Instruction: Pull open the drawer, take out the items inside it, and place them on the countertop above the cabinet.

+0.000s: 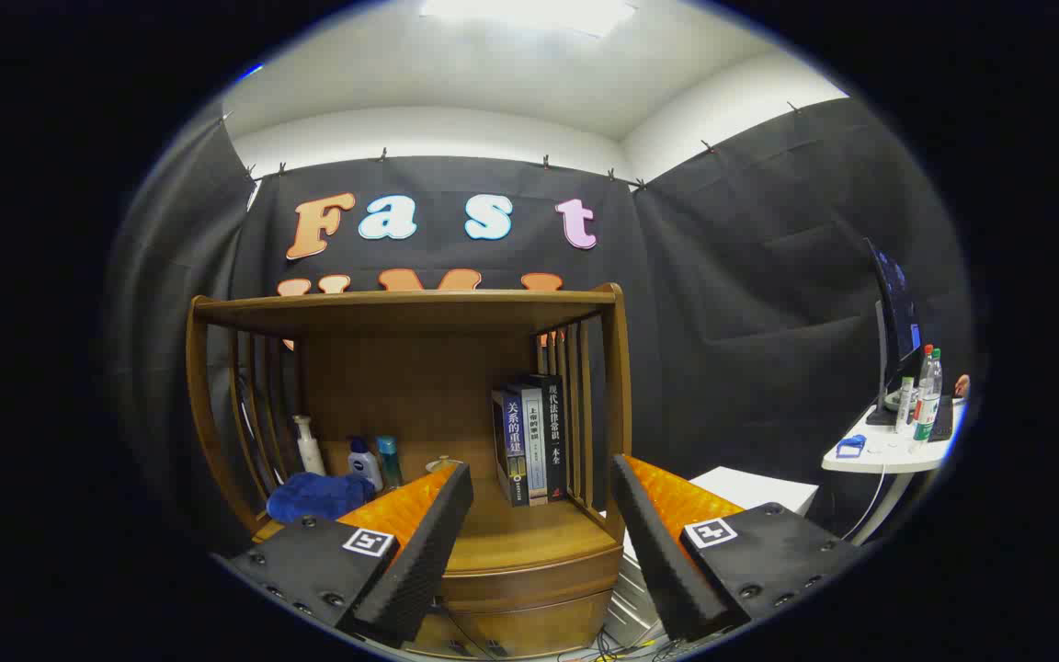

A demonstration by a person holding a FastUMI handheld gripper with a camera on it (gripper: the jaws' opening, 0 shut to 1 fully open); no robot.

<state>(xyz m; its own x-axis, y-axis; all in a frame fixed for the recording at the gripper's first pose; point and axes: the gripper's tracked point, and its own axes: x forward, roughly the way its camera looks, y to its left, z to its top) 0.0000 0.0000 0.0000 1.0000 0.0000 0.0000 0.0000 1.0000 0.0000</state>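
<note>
Claw (539, 542) fingers apart, empty | rounded wooden drawer (529, 575) closed | books (531, 446) upright on countertop (520, 538)

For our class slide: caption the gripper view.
Open hand-held gripper faces a wooden cabinet, its drawer closed, books on top.

Warm brown wood on cabinet (405, 313) and closed drawer (529, 575). Blue cloth (318, 495) on countertop (529, 538). White pump bottle (309, 446), blue-and-white bottle (363, 462), teal bottle (389, 460). Dark navy, grey and black spines on books (531, 441). White side tabletop (879, 452); green-capped and red-capped clear bottles (928, 397).
</note>
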